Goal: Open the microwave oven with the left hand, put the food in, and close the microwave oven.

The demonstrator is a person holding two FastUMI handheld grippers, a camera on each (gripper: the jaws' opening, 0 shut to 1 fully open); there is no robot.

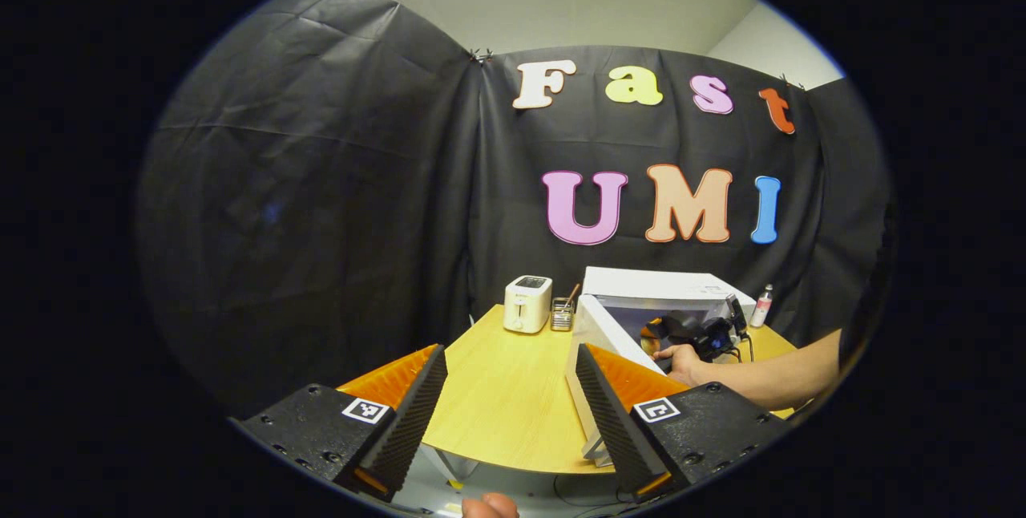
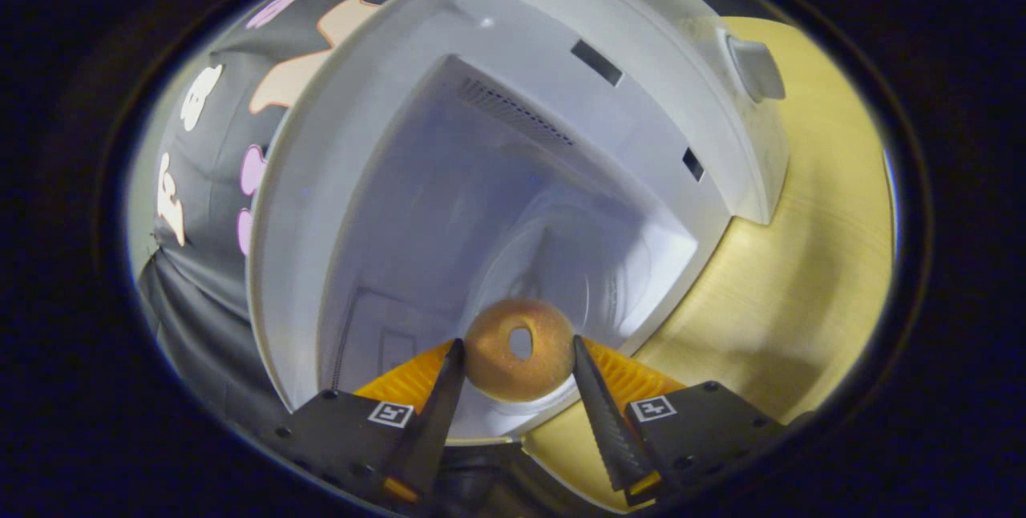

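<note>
We hold the doughnut [image 2: 519, 350] clamped between the right gripper [image 2: 515, 378] jaws at the mouth of the open microwave [image 2: 513, 141] on the tabletop [image 1: 505, 398]. Our left gripper [image 1: 510, 390] jaws gape, holding nothing, well back.

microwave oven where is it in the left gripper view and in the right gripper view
Left gripper view: the microwave oven sits right of centre at the far end of the wooden table, its door swung open toward the camera.
Right gripper view: its open cavity takes up the middle, seen close and tilted, with the right tongs holding a doughnut at its mouth.
Shared landmark: the wooden table under the oven, also seen at right.
</note>
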